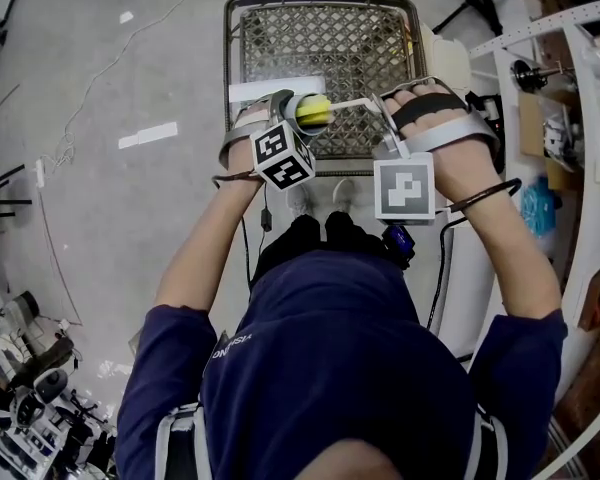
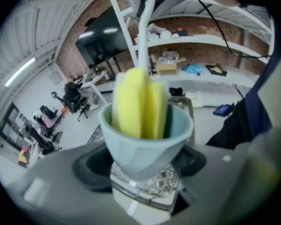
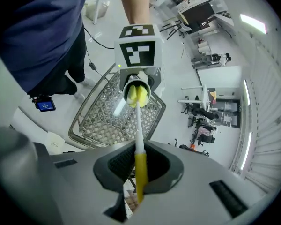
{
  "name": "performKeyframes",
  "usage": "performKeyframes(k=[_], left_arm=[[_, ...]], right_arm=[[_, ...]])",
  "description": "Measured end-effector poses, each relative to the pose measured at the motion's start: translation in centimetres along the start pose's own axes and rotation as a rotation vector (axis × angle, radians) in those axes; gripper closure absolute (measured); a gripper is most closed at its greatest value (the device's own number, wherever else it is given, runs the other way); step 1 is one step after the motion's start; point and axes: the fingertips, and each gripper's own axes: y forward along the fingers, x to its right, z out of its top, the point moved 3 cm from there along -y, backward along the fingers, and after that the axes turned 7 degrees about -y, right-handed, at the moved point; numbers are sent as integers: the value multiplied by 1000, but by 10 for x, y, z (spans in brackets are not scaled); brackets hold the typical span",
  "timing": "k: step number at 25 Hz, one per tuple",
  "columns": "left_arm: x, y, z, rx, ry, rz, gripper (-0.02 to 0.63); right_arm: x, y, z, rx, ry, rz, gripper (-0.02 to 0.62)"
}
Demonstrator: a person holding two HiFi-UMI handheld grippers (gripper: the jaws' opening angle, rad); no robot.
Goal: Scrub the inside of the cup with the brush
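A pale blue cup [image 2: 145,146] sits between the jaws of my left gripper [image 2: 143,172], which is shut on it with the mouth facing out. A brush with a yellow sponge head [image 2: 140,102] and a white stem [image 2: 144,36] is pushed into the cup. In the right gripper view the brush's yellow handle [image 3: 140,172] lies between the jaws of my right gripper [image 3: 139,179], shut on it, and the sponge head [image 3: 136,94] reaches the cup on the left gripper. In the head view the cup and sponge [image 1: 313,112] show between the two grippers, above the basket.
A grey wire basket [image 1: 325,43] lies on the floor below the grippers. White shelving [image 1: 570,88] with clutter stands at the right. Cables [image 1: 100,88] trail over the grey floor at the left.
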Motion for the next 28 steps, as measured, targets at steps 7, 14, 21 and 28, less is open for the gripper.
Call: performKeyframes(k=[7, 14, 21, 28], left_arm=[[0, 5, -13, -64, 6, -10, 247], [14, 10, -14, -80, 33, -41, 247], [10, 9, -16, -97, 34, -29, 247], [14, 11, -13, -98, 30, -41, 247]], right_arm=[[-29, 1, 11, 19, -50, 38, 566], [-18, 2, 20, 49, -4, -1, 566], [-35, 1, 18, 39, -24, 49, 566], [-23, 4, 26, 88, 56, -25, 566]])
